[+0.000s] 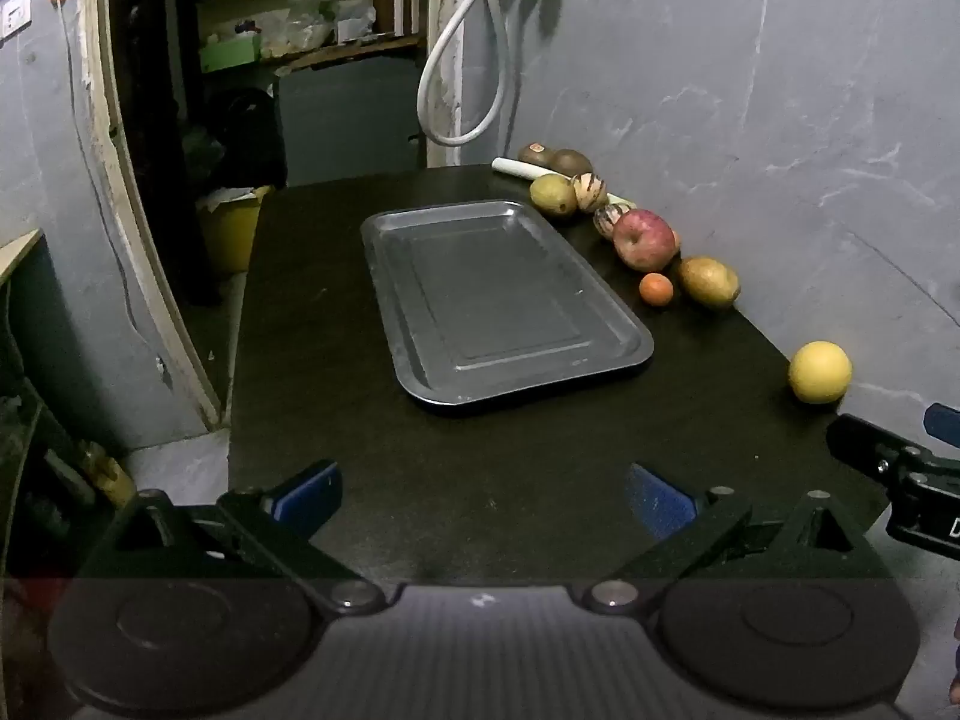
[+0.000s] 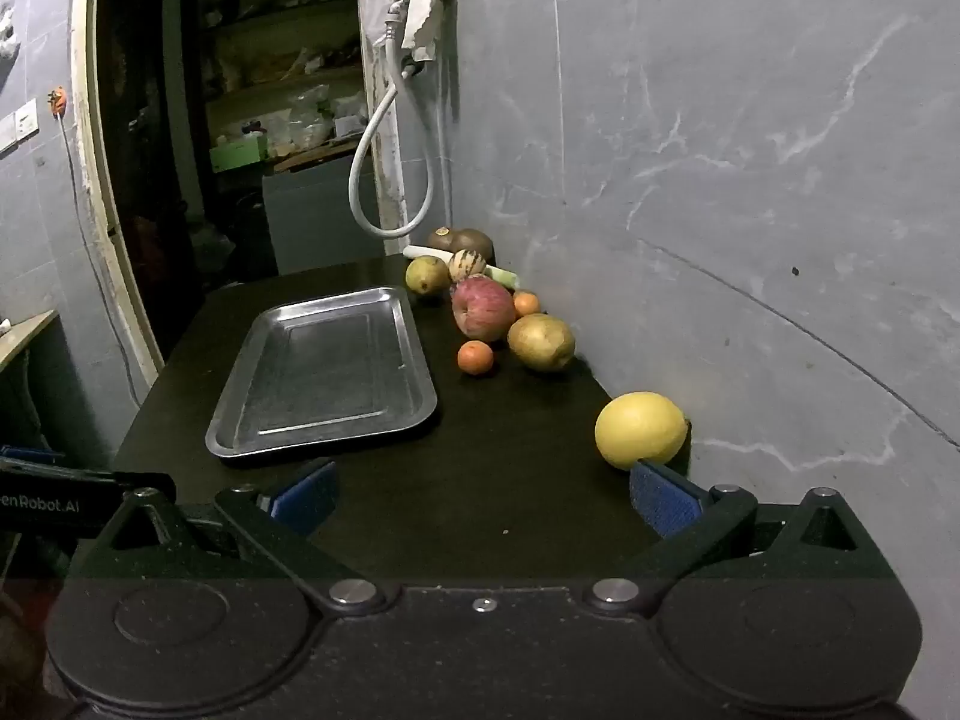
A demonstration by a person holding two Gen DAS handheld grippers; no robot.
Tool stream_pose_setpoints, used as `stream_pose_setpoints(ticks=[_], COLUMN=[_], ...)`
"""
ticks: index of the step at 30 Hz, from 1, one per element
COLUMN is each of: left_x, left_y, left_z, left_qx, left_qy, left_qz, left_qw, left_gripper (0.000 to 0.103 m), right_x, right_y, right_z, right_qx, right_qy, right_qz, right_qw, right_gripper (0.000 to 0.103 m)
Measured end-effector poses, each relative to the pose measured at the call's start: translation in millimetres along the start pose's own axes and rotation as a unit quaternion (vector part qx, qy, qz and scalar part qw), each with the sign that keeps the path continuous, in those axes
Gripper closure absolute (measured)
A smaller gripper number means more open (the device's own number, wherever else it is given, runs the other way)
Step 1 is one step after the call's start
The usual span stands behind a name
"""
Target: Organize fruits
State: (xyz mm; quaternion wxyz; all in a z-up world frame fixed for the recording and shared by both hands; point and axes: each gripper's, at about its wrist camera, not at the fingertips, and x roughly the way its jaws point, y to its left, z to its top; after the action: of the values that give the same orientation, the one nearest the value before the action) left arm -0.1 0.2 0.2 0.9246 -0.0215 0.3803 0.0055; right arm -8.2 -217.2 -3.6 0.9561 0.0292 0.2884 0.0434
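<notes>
Left wrist view: left gripper (image 1: 480,501) hangs over the near end of the dark table (image 1: 336,432), jaws spread wide w/ nothing between the blue pads (image 1: 309,495). Metal tray (image 1: 618,324) lies flat at 12 o'clock from the gripper, mid-table, nothing in it. Fruits run along the marbled wall (image 1: 750,90) from 1 to 3 o'clock of the tray: two brown kiwis (image 1: 555,159) farthest back, then green pear (image 1: 553,195), striped melon (image 1: 590,191) w/ a second striped one just nearer, red apple (image 1: 644,239), small orange (image 1: 656,288) touching or just beside the apple, yellow-brown pear (image 1: 708,281) at the orange's 3 o'clock. Yellow lemon (image 1: 819,372) sits apart from the rest, nearest fruit, by the table edge. A white stalk (image 1: 516,168) lies behind the green pear. Part of the right gripper's finger shows at 3 o'clock, just below the lemon.

Right wrist view: right gripper (image 2: 483,501) also has jaws spread wide, nothing pinched. Lemon (image 2: 641,429) is at 1 o'clock, just beyond the right pad (image 2: 663,501); can't tell if they touch. Tray (image 2: 228,438) at 11 o'clock. Apple (image 2: 483,315), orange (image 2: 475,357) and yellow-brown pear (image 2: 541,341) cluster at 12 o'clock; a second orange (image 2: 527,303) sits behind them by the wall. Green pear (image 2: 426,275), striped melon (image 2: 467,264) and kiwis (image 2: 462,240) lie farther back. A white hose (image 2: 372,180) loops down the wall above them.
</notes>
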Motion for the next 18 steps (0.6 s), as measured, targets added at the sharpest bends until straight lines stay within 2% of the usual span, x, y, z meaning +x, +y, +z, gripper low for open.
stream_pose_setpoints(ticks=[8,18], left_x=[1,10], left_y=[4,2], left_z=[-4,4], left_qx=[0.0,-0.006], left_qy=[0.0,0.02], left_qz=[0.002,0.01], left_qw=[1.0,0.9997], left_gripper=[0.0,0.0], right_x=[8,16], right_y=[-3,-3], right_z=[1,2], right_qx=[0.002,0.0], right_qy=[0.004,0.011], right_qz=[0.002,0.005], right_qw=[1.0,1.0], right_gripper=[0.001,0.001])
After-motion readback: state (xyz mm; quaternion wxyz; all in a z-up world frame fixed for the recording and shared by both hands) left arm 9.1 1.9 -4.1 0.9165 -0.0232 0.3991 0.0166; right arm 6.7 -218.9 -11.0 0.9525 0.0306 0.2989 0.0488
